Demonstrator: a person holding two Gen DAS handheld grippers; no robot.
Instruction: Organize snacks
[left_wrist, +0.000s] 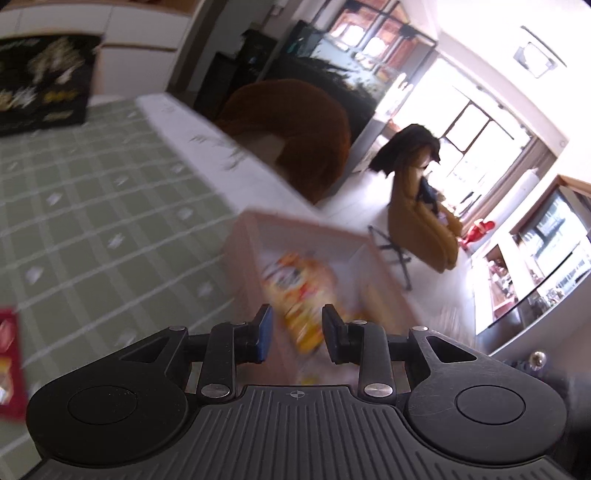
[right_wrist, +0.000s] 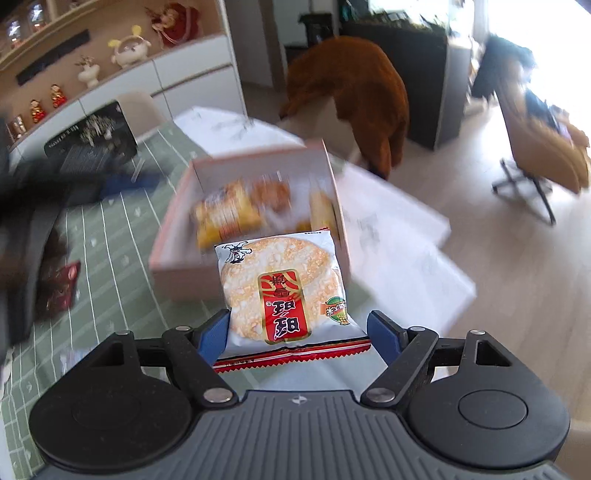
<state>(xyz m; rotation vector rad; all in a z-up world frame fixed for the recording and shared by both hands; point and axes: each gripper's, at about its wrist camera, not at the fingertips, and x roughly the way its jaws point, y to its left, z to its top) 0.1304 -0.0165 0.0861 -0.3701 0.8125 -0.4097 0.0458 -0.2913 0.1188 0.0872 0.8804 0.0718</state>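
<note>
My right gripper (right_wrist: 299, 332) is shut on a rice cracker packet (right_wrist: 280, 280), white with a red label, and holds it just in front of the near wall of a pale pink cardboard box (right_wrist: 243, 162). Inside the box lie a yellow snack packet (right_wrist: 225, 218) and other blurred orange snacks. In the left wrist view my left gripper (left_wrist: 297, 332) hangs over the near corner of the same box (left_wrist: 295, 221). Its jaws stand a narrow gap apart with nothing between them, and the yellow packet (left_wrist: 299, 295) shows through the gap.
A green checked tablecloth (left_wrist: 92, 206) covers the table. On it lie a red snack packet (left_wrist: 9, 362) (right_wrist: 61, 291) and a black printed box (left_wrist: 40, 85) (right_wrist: 92, 144). Past the table edge are a brown plush seat (right_wrist: 354, 96) and a yellow chair (left_wrist: 421, 221).
</note>
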